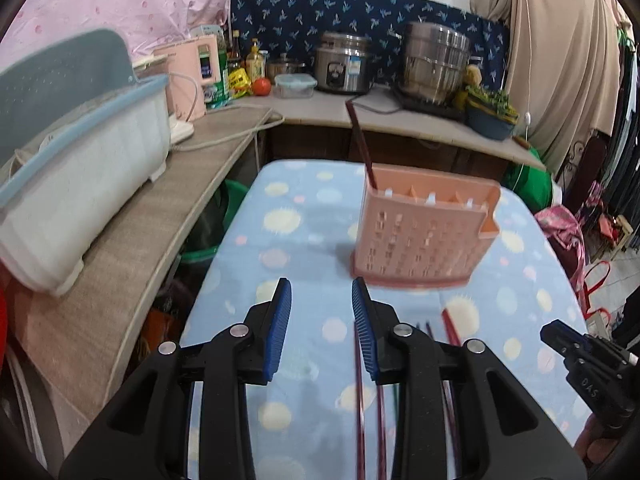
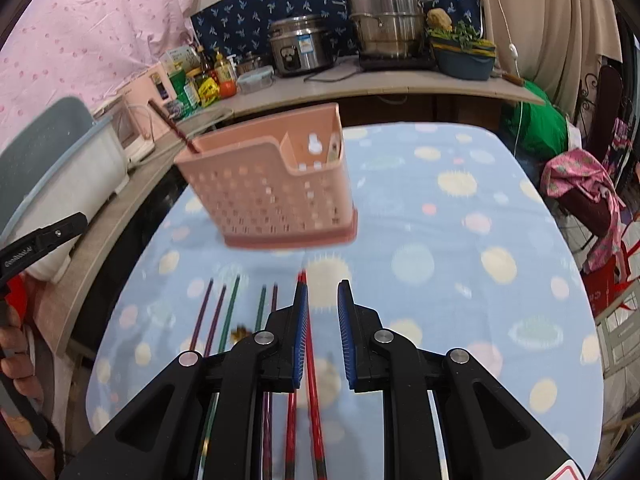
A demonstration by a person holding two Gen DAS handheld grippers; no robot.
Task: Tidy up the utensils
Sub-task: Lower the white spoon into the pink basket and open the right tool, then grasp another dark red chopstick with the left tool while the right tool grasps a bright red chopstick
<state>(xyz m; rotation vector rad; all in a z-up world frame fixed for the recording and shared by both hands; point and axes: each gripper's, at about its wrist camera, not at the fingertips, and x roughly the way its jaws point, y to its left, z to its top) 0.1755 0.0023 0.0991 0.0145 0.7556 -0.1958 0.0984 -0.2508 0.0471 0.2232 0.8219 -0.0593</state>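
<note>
A pink perforated utensil holder (image 1: pixel 424 232) stands on the blue dotted cloth; it also shows in the right wrist view (image 2: pixel 268 188). One dark red chopstick (image 1: pixel 362 148) leans in its left end, also seen in the right wrist view (image 2: pixel 172 128). My left gripper (image 1: pixel 322 320) is open and empty above the cloth. Dark red chopsticks (image 1: pixel 360 412) lie under it. My right gripper (image 2: pixel 322 320) is open over a red chopstick (image 2: pixel 314 392). Several purple and green chopsticks (image 2: pixel 224 316) lie to its left.
A white dish rack (image 1: pixel 76 184) sits on the counter at left. A rice cooker (image 1: pixel 344 64), a steel pot (image 1: pixel 434 64) and bottles stand at the back. The other gripper (image 1: pixel 588 364) shows at the right edge.
</note>
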